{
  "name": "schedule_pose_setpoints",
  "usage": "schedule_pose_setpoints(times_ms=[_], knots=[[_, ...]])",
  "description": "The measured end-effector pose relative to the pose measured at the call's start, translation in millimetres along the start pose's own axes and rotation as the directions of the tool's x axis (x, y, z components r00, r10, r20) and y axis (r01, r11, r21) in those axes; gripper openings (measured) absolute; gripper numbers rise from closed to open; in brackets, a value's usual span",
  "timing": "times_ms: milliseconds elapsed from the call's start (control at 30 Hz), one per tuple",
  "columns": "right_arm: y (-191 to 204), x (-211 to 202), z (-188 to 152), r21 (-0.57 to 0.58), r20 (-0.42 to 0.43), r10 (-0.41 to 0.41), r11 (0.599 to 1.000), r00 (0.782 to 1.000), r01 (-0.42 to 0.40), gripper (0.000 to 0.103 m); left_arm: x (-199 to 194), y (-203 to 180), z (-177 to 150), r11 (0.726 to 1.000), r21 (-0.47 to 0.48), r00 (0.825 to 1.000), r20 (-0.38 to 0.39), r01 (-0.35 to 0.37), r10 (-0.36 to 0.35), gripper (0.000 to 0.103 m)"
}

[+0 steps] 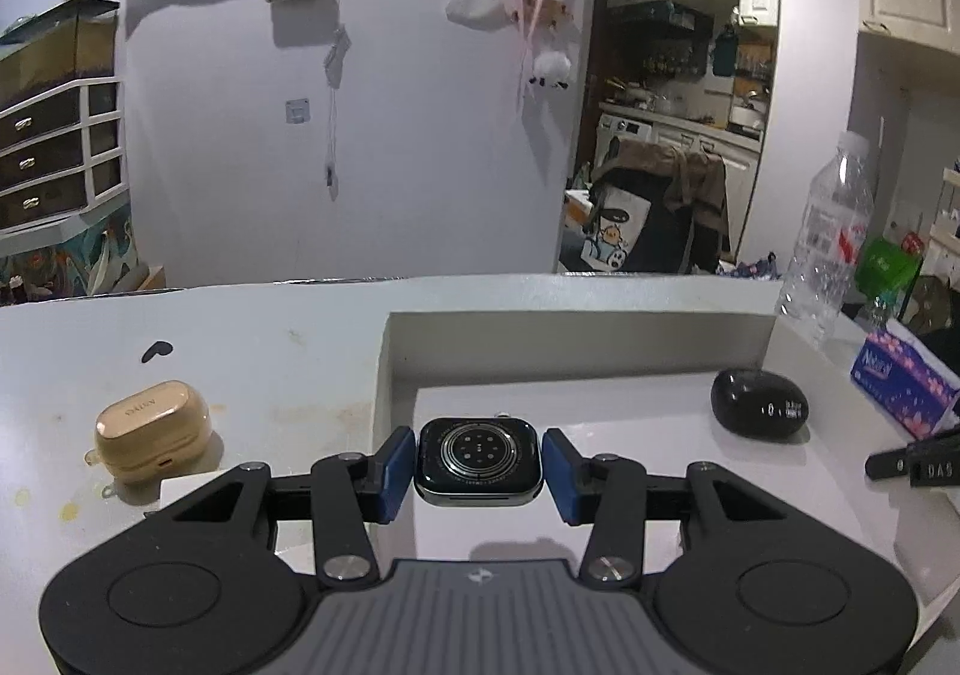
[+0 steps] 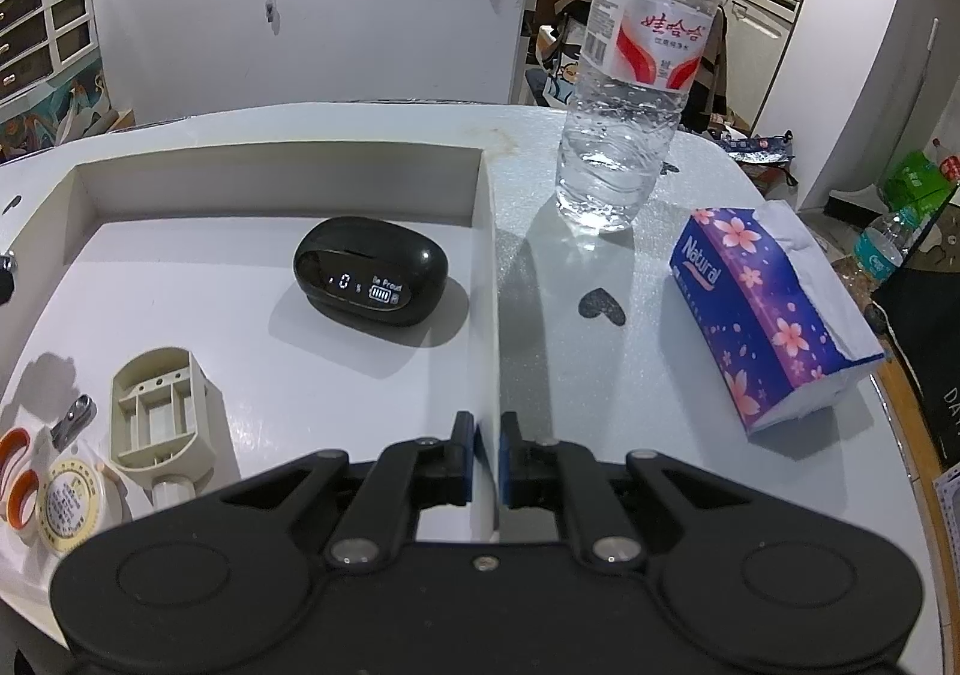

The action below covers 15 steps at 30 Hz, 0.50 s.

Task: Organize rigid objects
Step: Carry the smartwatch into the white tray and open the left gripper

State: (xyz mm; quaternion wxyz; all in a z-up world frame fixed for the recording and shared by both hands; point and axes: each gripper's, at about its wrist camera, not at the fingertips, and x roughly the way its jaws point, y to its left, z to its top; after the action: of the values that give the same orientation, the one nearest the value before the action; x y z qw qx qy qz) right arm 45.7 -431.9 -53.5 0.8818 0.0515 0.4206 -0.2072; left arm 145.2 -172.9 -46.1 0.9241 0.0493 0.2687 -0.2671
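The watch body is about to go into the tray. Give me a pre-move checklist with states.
1. Left gripper shut on the dark square watch body: ok.
2. Watch level, sensor back up: ok.
3. White shallow tray floor ahead of the watch bare: ok.
4. Glossy black oval earbud case apart from the watch: ok.
5. Right gripper shut, holding nothing: ok.
6. Height of the watch above the tray floor: cannot tell.

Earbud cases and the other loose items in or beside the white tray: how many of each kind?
Earbud cases: 2, black case in the tray, beige case outside it
Watch bodies: 1, watch
Water bottles: 1, bottle
Tissue packs: 1, tissue pack
Total: 5
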Motion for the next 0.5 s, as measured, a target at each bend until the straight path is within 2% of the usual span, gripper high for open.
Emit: schedule_pose_setpoints(times_ms=[200, 500], knots=[[0, 0, 0, 0.001, 0.0, 0.0, 1.0, 1.0, 0.0, 0.008, 6, -12, -5, 0.998, 0.054, 0.999, -0.038, 0.018, -0.016, 0.047], [0, 0, 0, -0.004, -0.003, 0.002, 1.0, 1.0, -0.002, 0.008, 12, -16, -10, 0.997, 0.077, 0.998, -0.068, 0.025, -0.02, 0.048]])
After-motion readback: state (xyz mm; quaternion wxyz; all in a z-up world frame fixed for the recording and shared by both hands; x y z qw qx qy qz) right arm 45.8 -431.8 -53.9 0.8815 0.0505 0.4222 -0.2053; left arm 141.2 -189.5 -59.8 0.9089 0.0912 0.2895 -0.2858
